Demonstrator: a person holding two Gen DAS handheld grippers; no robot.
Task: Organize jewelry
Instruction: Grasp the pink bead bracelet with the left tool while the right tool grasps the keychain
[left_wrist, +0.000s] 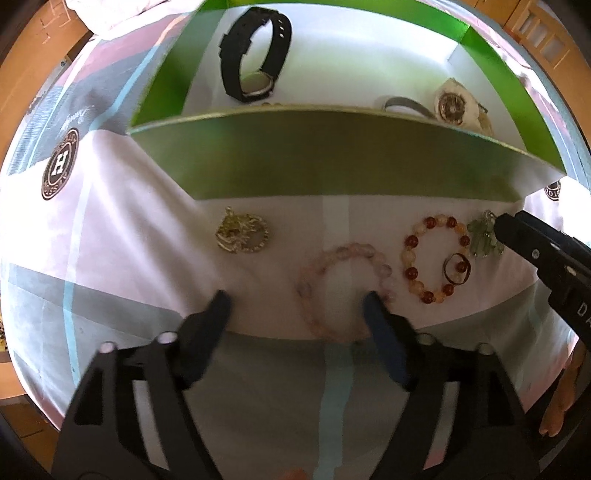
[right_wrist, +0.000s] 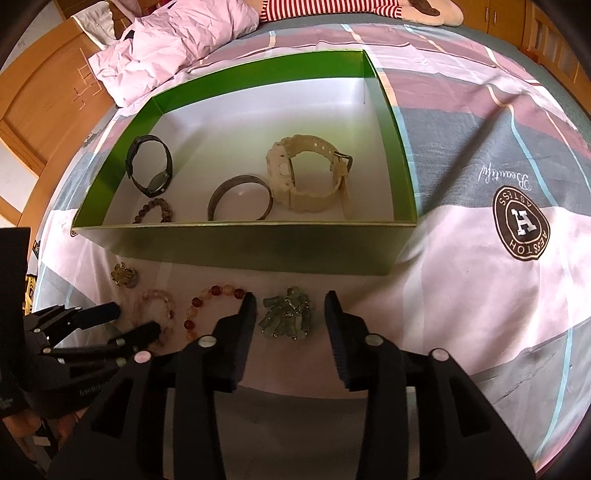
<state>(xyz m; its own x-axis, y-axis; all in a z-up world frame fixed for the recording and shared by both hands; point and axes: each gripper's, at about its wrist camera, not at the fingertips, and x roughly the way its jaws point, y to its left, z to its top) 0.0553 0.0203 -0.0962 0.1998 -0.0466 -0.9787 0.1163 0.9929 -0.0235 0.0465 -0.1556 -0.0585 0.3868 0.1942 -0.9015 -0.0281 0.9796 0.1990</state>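
Observation:
On the bedsheet in front of a green box (right_wrist: 240, 247) lie a gold brooch (left_wrist: 242, 230), a pink bead bracelet (left_wrist: 354, 249), an amber bead bracelet (left_wrist: 412, 242) and a green stone bracelet (right_wrist: 286, 317). My left gripper (left_wrist: 297, 299) is open just above the sheet. Its right finger sits inside the pink bracelet's ring and its left finger stands outside it. My right gripper (right_wrist: 290, 299) is open, with the green stone bracelet lying between its fingers and small gaps on both sides. The left gripper (right_wrist: 135, 318) also shows in the right wrist view, over the pink bracelet (right_wrist: 159, 295).
Inside the box lie a black watch (right_wrist: 149, 166), a cream watch (right_wrist: 306, 177), a metal bangle (right_wrist: 240, 197) and a dark bead bracelet (right_wrist: 153, 210). The box's near wall (left_wrist: 332, 162) rises just beyond the loose pieces. A pillow (right_wrist: 177, 44) lies behind the box.

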